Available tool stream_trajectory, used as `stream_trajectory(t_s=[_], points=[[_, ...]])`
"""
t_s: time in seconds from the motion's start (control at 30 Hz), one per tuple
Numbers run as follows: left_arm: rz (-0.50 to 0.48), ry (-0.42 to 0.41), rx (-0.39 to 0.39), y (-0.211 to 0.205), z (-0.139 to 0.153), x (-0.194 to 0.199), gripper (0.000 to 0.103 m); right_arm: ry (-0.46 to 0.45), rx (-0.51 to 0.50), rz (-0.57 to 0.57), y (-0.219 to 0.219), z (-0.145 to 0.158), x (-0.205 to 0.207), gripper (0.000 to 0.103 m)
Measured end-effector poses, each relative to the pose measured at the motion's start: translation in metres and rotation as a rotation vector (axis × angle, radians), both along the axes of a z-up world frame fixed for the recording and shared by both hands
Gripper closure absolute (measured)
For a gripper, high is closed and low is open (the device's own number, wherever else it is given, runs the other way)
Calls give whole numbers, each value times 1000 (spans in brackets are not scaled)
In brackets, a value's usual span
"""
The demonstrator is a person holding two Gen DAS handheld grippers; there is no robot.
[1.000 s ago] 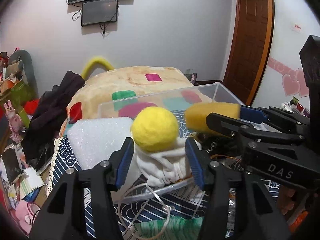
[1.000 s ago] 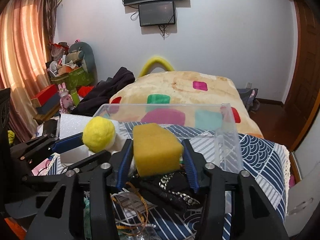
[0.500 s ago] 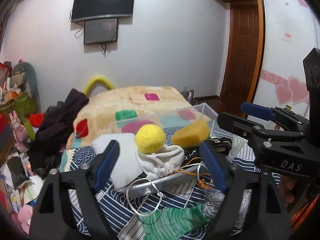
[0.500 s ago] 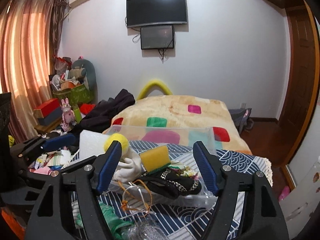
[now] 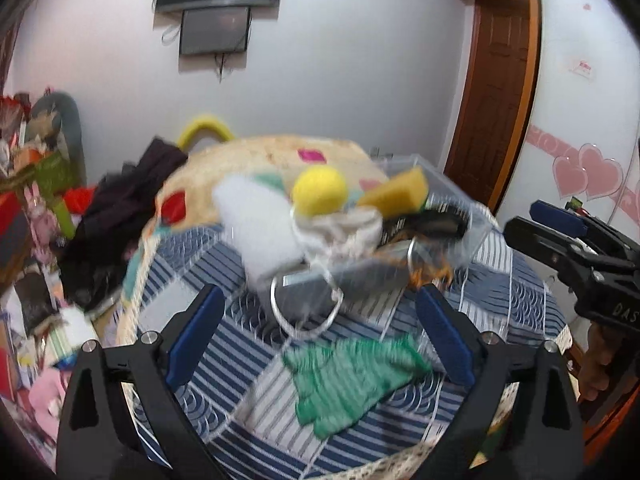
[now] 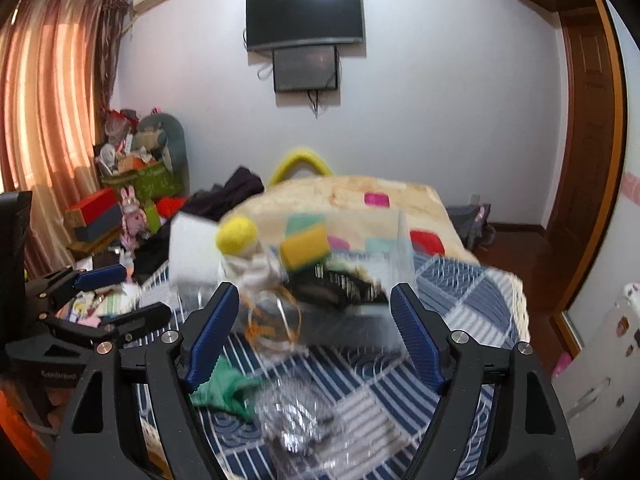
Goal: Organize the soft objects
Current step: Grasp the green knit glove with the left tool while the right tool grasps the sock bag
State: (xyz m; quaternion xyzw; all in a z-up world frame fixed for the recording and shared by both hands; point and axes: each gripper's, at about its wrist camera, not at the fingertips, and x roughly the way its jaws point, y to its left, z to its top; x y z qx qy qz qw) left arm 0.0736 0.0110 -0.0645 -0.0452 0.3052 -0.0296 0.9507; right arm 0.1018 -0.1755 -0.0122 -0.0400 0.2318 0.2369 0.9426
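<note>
Green knit cloth (image 5: 352, 380) lies flat on the striped worktop just in front of the clear bin (image 5: 460, 216); I judge it light, limp, best pinched at a bunched edge. Left gripper (image 5: 320, 336) and right gripper (image 6: 316, 336) both gape wide, holding nothing.

Both hand-held grippers opened and withdrawn, yellow sponge (image 6: 305, 248) released in clear bin (image 6: 404, 252)
</note>
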Motion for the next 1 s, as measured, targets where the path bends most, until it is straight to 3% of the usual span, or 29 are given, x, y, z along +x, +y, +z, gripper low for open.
stream_trajectory(t_s=[0.4,0.63,0.7,0.77,0.8,0.83,0.93,1.0], points=[[-11,200,-9,-8,-66,8,6,229,-85,9,2,-78,4,27],[-30,208,-53,-11,-78,11,6,299,-107,34,8,-96,6,27],[-39,208,-76,-9,-80,12,13,315,-100,36,7,-98,7,32],[-50,226,-98,-8,-84,14,29,322,-96,41,6,-99,7,43],[-55,233,-106,-8,-86,15,31,328,-92,47,5,-100,8,45],[-53,229,-102,-7,-87,15,34,336,-89,53,5,-101,8,50],[-69,216,-83,-12,-85,11,55,328,-84,49,1,-102,8,64],[-73,215,-78,-14,-84,11,62,325,-79,55,1,-102,6,69]])
